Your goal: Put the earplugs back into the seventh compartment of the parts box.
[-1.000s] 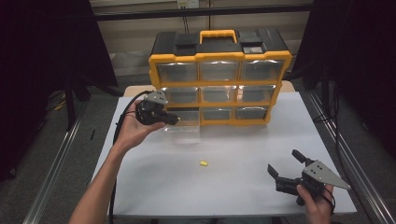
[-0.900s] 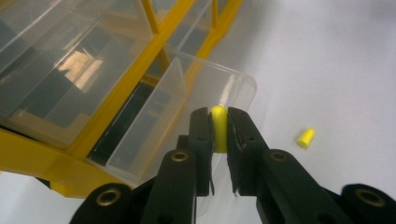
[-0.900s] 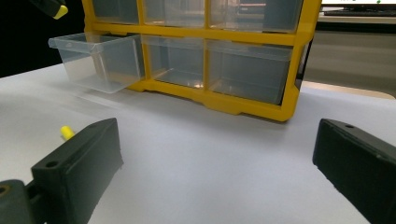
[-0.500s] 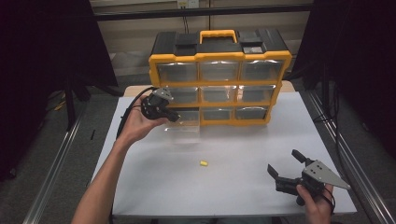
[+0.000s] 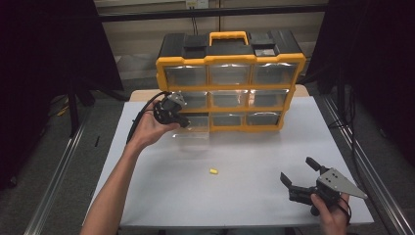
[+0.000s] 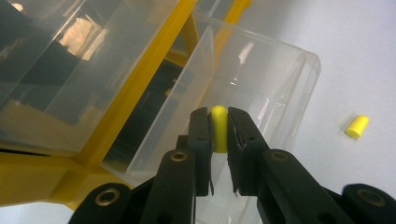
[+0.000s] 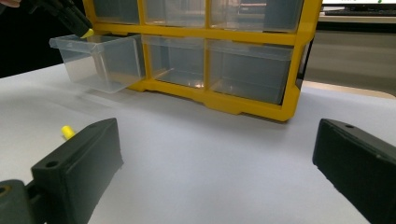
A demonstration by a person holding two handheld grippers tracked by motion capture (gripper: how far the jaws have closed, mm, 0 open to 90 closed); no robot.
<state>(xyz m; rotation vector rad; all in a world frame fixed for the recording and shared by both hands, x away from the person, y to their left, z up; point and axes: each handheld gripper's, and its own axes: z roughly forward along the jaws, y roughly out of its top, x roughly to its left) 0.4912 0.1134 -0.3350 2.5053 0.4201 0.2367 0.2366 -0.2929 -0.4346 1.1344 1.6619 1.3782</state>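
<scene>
Two yellow earplugs: one [image 6: 218,128] pinched in left gripper [image 6: 218,140] fingers, one [image 5: 213,171] loose on table [image 5: 244,196]; right gripper [image 5: 299,175] fingers wide apart, empty.

The left tongs [image 5: 184,121], holding the yellow piece [image 6: 218,129], edged toward the drawer [image 5: 192,131].

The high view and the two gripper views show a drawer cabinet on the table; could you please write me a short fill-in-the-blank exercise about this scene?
1. The left gripper is shut on a small ____ piece above the pulled-out clear drawer.
2. The right gripper rests with its jaws ____.
3. A second yellow piece lies on the white ____.
4. The open drawer belongs to the ____ row of the yellow cabinet.

Missing words: yellow; open; table; bottom
</scene>
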